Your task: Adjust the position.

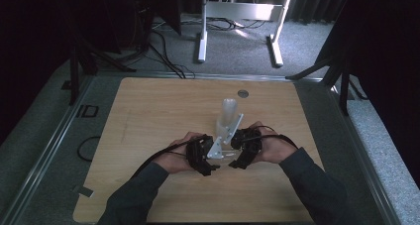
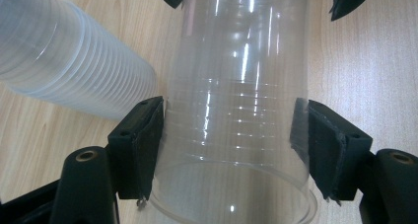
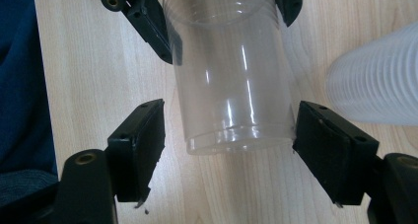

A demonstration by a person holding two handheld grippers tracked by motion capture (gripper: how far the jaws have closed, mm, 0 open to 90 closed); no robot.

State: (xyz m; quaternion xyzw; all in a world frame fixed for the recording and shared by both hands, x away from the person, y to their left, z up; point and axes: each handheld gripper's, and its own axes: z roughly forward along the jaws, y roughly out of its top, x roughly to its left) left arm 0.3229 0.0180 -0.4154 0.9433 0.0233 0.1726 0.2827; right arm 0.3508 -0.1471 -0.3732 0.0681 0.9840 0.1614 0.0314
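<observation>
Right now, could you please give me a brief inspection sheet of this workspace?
Surface: wooden table, with a small round metal disc near its far edge.
Job's things: clear plastic cup lying between both grippers; stack of cups beside it.
Clutter: nothing seen.
Grippers: left gripper clamps the cup near its rim; right gripper stands open around the cup's base, left pad apart from it.
Cables: black cable trails from the left gripper; more on the floor.
Surroundings: grey carpet, white frame legs, dark curtains.

One camera looks down from above the near side of the worktop point(image 1: 148, 101); two ride close, facing each other across the same clear cup point(image 2: 236, 110).
</observation>
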